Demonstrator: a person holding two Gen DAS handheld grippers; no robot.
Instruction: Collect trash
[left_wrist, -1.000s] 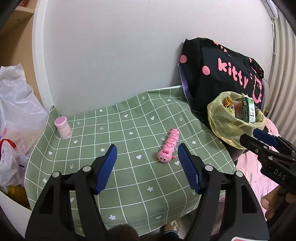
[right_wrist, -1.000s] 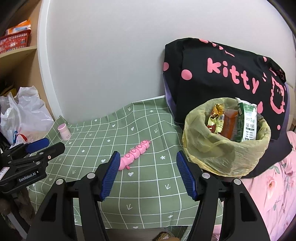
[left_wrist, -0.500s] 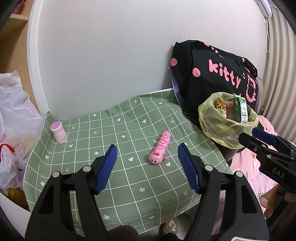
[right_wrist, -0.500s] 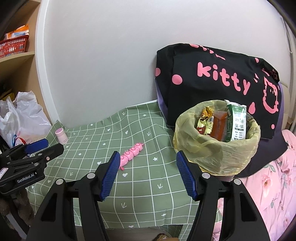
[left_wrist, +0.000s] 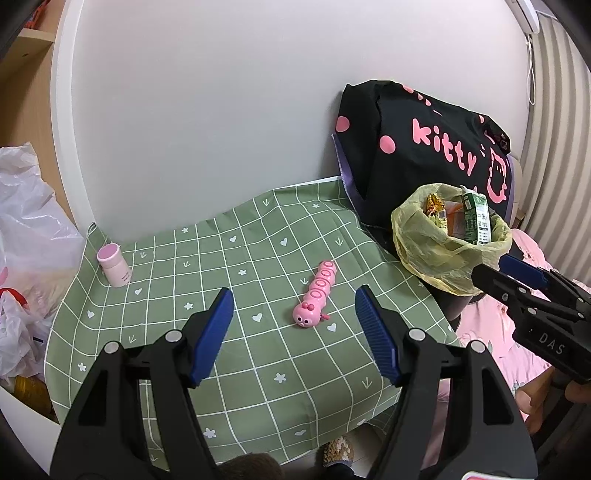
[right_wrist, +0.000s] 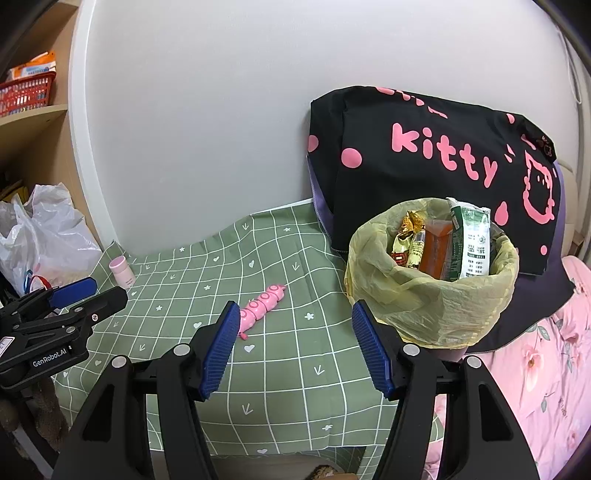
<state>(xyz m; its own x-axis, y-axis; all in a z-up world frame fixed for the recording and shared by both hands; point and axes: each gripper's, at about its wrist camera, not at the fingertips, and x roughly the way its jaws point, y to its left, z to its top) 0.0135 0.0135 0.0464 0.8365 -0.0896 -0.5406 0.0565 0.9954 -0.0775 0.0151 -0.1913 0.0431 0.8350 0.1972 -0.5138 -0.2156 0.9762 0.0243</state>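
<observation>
A trash bin lined with a yellow bag (right_wrist: 436, 295) stands at the table's right edge, holding a green-and-white carton (right_wrist: 471, 240), an orange pack and snack wrappers; the bin (left_wrist: 443, 247) shows in the left wrist view too. My left gripper (left_wrist: 295, 332) hovers open and empty over the green checked tablecloth (left_wrist: 236, 369). Open and empty as well, my right gripper (right_wrist: 291, 350) hangs just left of the bin. A pink caterpillar toy (left_wrist: 316, 297) lies mid-table, the toy (right_wrist: 260, 308) partly behind my right gripper's left finger. A small pink bottle (left_wrist: 113, 265) stands at the far left.
A black cloth with pink "kitty" print (right_wrist: 424, 155) leans on the white wall behind the bin. White plastic bags (left_wrist: 26, 229) sit left of the table. Pink floral bedding (right_wrist: 535, 387) lies to the right. A shelf with a red basket (right_wrist: 26, 92) is at upper left.
Both views have pulled back slightly from the table, so the toy, bottle and bin look a little farther away. Both grippers stay open and empty.
</observation>
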